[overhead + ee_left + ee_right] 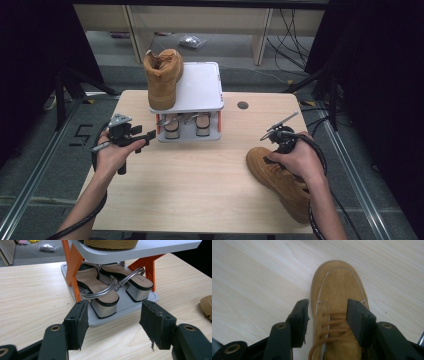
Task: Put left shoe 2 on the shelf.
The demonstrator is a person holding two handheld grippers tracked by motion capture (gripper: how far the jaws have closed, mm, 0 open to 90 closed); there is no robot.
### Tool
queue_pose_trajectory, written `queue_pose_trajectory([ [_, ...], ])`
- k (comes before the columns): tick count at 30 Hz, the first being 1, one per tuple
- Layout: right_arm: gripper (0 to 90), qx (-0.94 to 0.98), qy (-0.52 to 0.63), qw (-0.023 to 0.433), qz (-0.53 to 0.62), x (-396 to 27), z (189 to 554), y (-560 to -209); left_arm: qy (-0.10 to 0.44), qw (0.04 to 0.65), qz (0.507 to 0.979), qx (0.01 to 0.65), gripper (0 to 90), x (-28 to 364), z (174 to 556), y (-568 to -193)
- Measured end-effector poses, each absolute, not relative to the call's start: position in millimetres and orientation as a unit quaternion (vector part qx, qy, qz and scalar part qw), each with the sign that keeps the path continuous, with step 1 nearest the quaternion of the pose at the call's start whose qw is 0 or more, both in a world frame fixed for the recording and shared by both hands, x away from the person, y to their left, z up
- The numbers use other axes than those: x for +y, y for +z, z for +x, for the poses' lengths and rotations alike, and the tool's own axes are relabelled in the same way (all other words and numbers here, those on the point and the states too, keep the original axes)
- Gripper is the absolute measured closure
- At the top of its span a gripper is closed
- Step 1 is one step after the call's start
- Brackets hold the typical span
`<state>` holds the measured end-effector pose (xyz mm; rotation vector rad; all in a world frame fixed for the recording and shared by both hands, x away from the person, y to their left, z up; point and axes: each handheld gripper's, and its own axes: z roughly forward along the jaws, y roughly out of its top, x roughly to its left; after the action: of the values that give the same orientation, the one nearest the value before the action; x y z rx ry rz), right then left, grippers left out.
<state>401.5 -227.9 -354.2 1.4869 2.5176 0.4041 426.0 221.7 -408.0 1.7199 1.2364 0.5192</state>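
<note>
Right gripper view first: my right gripper (328, 322) hangs over the tan suede lace-up boot (338, 315) lying on the pale wooden table (257, 277), near right side, toe pointing away from me. Jaws apart, straddling the laced instep; the left pad stands just off the boot's side with bare table under it, the right pad sits over the upper, and I cannot tell whether it touches. Not a grip yet, by my reading. High view: its mate, a second tan suede boot (163, 77), stands upright on the left half of the grey top shelf of the small orange-legged shoe rack (205, 87) at the far middle, so the free right half of that shelf looks like the destination. A pair of silver block-heel sandals (113, 287) fills the lower tray. Left gripper (113, 322) idles near the rack's left front, jaws wide apart, nothing between them. To do this well, I judge: centre the jaws across the instep or collar, where the upper is stiff enough, and close on both sides evenly before lifting. Suede gives, so squeeze firmly. Lift clear of the shelf edge, approach from the front, set the sole flat beside the first boot without nudging it.
</note>
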Motion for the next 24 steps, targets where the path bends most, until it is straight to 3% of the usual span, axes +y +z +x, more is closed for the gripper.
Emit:
queue_pose_trajectory([
  [18, 55.9, 0.866, 0.054, 0.033, 0.497, -239, 382, -372, 0.207, 0.461, 0.702, 0.503, 38.8, 219, 428, -411],
  [24, 63.6, 0.872, 0.032, 0.021, 0.487, -238, 383, -381, 0.206, 0.46, 0.702, 0.504, 38.8, 219, 428, -412],
])
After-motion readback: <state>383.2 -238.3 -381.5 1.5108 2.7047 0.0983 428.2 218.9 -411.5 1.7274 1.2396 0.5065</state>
